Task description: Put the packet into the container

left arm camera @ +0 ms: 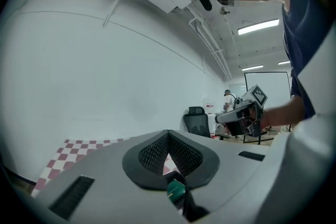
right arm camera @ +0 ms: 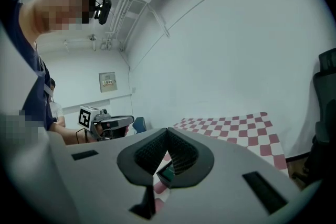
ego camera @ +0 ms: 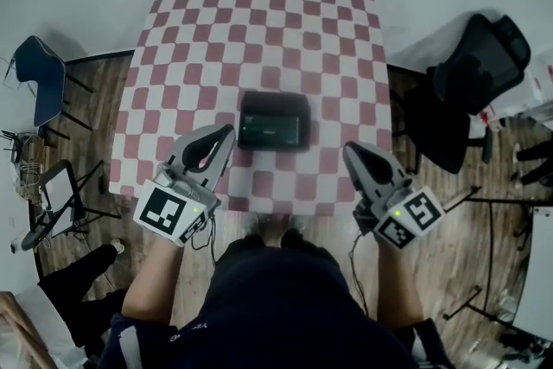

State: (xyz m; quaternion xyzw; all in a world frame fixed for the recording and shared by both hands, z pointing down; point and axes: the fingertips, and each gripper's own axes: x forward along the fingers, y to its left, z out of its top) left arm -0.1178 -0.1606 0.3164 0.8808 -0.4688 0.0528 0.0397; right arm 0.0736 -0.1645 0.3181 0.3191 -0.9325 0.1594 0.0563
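Note:
A black rectangular container sits at the middle of the checkered table, and a dark green packet lies inside it. My left gripper hangs just left of the container, jaws together and holding nothing. My right gripper hovers to the container's right near the table's front edge, also shut and empty. In the left gripper view the jaws meet at the tips, and a green corner of the packet shows below them. The right gripper view shows the same closed jaws with a bit of green below.
The red-and-white checkered table stands against a white wall. A black office chair is at its right and a blue chair at its left. Stands and cables lie on the wooden floor on both sides.

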